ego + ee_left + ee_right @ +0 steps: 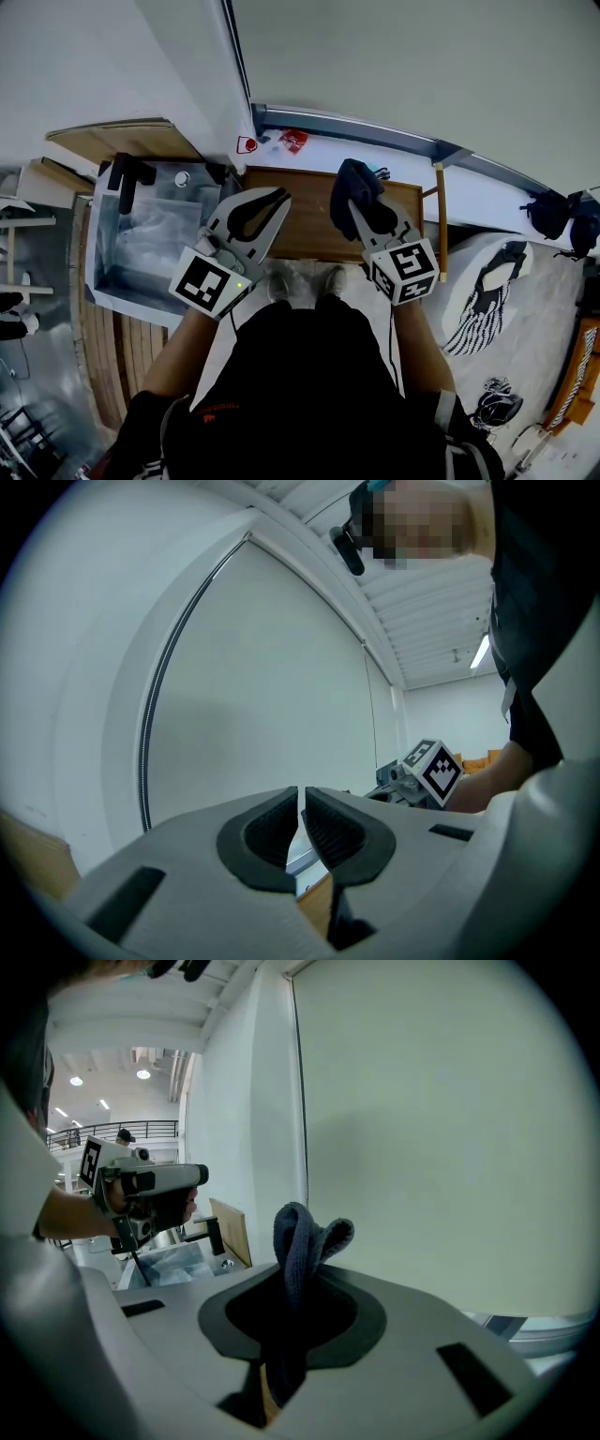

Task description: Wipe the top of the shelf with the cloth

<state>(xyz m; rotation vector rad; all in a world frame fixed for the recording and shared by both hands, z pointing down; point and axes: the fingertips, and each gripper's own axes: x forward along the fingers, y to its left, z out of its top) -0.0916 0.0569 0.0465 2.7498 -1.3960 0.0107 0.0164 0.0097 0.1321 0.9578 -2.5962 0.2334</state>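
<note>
Dark-blue ribbed cloth [298, 1241], tight in the right hand-held gripper [292, 1314] (left hand-held gripper [301, 832]: jaws together, empty).

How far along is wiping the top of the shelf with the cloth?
Done: the cloth is clamped in the right gripper. In hand: it is held over the wooden shelf top, and the left gripper is shut and empty. Left: the wiping itself. Nothing shows whether any strokes have been made.

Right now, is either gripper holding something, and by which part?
The right gripper pinches the cloth by a bunched fold; the left gripper is shut, empty.
</note>
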